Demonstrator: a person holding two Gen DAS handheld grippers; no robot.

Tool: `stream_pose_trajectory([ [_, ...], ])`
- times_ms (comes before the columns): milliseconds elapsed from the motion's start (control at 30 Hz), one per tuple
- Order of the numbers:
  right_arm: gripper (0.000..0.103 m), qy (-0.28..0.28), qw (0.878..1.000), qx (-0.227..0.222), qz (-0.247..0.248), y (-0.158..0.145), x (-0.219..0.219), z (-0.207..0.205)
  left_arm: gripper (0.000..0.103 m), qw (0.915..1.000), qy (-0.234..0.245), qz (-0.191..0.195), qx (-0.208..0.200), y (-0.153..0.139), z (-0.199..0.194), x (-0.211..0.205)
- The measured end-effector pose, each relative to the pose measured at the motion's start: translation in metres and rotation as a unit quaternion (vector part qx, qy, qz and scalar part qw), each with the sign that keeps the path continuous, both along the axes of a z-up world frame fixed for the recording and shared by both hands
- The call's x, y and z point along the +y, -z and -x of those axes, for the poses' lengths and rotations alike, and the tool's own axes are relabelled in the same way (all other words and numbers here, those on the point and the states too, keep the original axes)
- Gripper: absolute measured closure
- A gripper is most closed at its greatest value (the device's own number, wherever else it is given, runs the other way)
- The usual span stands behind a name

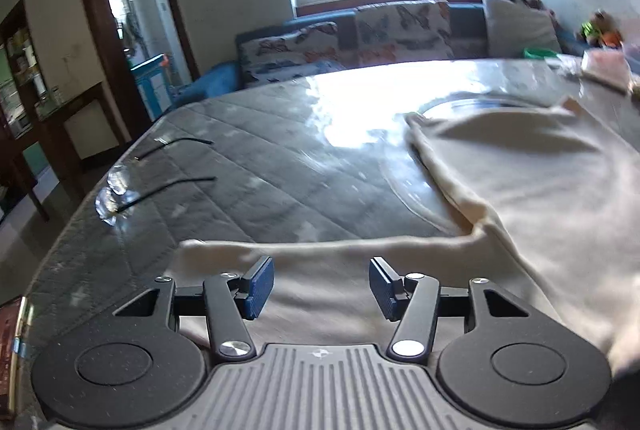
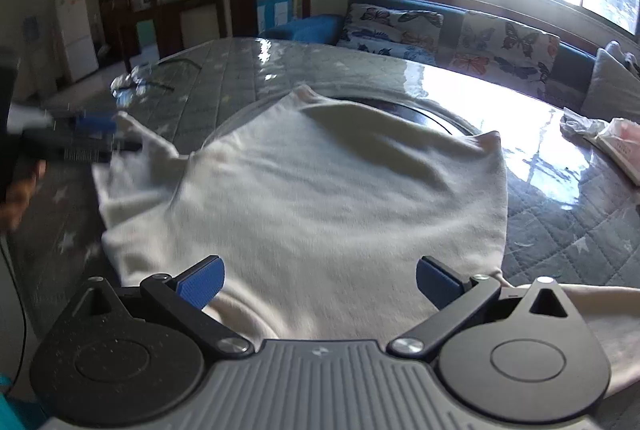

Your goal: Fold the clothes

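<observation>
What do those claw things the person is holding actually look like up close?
Both match: the left gripper and right gripper each have two blue ribbed finger pads on black linkage bars with silver rivets, round black discs either side, and a grey ridged body bearing a small logo.

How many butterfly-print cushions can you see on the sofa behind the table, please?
2. In the right wrist view, one cushion lies at the sofa's left end and the other cushion sits beside it to the right; more could be hidden beyond the plain pillow.
</observation>
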State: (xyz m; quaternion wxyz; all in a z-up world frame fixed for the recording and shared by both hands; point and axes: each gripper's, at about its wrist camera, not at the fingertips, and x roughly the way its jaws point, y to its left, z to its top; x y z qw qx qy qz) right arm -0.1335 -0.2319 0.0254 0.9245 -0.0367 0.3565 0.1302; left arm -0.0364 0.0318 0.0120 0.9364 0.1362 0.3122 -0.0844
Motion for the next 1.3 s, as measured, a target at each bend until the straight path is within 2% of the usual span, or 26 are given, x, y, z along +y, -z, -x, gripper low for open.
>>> stream_pose_trajectory([
  [133, 0.0, -0.021, 1.0, 0.012, -0.005, 0.009, 0.012, -0.002, 0.044, 0.9998, -0.002, -0.017, -0.006, 0.006, 0.007, -0.001],
  [333, 0.0, -0.096, 0.994, 0.012, 0.042, 0.014, 0.034, 0.016, 0.036, 0.9988, -0.021, -0.04, -0.021, 0.008, 0.005, 0.014],
  [433, 0.0, -0.105, 0.993, 0.0, 0.058, 0.007, 0.038, 0.021, 0.034, 0.9985, -0.034, -0.037, -0.021, 0.008, 0.0, 0.023],
  [600, 0.0, -0.08, 0.996, -0.013, 0.036, 0.005, 0.048, 0.006, 0.031, 0.9981, -0.05, -0.03, -0.02, 0.007, -0.003, 0.031],
  [667, 0.0, -0.077, 0.996, -0.003, 0.036, 0.012, 0.057, -0.001, 0.029, 0.9977, -0.056, -0.03, -0.022, 0.008, -0.004, 0.035],
  [767, 0.0, -0.106, 0.994, 0.003, 0.038, 0.022, 0.069, 0.003, 0.025, 0.9968, -0.068, -0.032, -0.025, 0.009, -0.006, 0.042],
  [867, 0.0, -0.122, 0.991, -0.006, 0.053, 0.018, 0.072, 0.011, 0.024, 0.9961, -0.078, -0.033, -0.025, 0.009, -0.01, 0.048],
  [933, 0.0, -0.129, 0.991, 0.002, 0.042, 0.013, 0.066, 0.012, 0.022, 0.9956, -0.082, -0.038, -0.024, 0.008, -0.011, 0.047],
  [1033, 0.0, -0.129, 0.991, 0.019, 0.029, 0.011, 0.057, 0.016, 0.022, 0.9947, -0.089, -0.048, -0.017, 0.005, -0.012, 0.041],
  [1133, 0.0, -0.109, 0.993, 0.039, -0.005, 0.01, 0.042, 0.018, 0.021, 0.9956, -0.086, -0.036, -0.011, -0.002, -0.008, 0.033],
  [1300, 0.0, -0.055, 0.998, 0.017, -0.023, -0.003, 0.021, 0.02, 0.012, 0.9987, -0.048, -0.002, -0.019, -0.025, 0.011, 0.007],
])
